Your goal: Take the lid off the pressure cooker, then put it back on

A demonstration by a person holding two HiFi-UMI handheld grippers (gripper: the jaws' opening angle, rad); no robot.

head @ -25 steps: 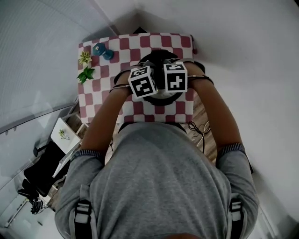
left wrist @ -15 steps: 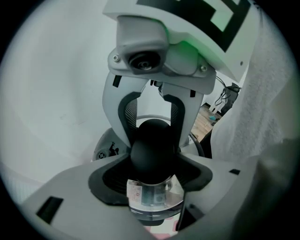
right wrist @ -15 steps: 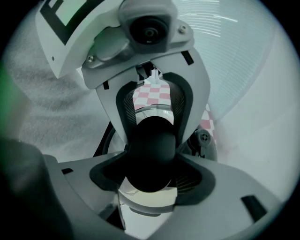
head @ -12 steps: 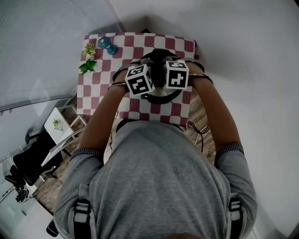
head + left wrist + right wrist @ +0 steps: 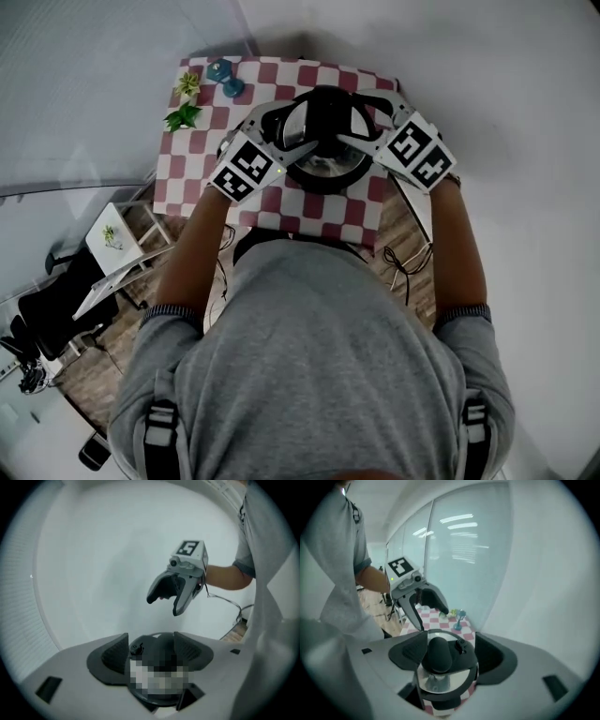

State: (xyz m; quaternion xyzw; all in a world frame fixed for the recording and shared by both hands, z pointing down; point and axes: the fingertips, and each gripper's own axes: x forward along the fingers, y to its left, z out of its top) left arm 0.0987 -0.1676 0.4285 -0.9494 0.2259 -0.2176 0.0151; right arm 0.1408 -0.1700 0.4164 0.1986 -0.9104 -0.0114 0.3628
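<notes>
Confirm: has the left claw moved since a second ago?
Yes. The left claw went from over the cooker's middle out to its left side; its jaws have just been opening, holding nothing.

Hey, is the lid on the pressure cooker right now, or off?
On. The lid sits flat over the pressure cooker, its black handle on top.

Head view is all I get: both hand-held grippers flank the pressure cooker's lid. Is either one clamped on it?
Observer: No. In the right gripper view the right hand-held gripper has just been opening. Its pads stand apart, and the lid's black handle shows between them, unpressed.
Operator: And the left one?
Observer: Open as well. In the left gripper view the left hand-held gripper has just been opening, and the lid's small valve shows between its pads, untouched.
</notes>
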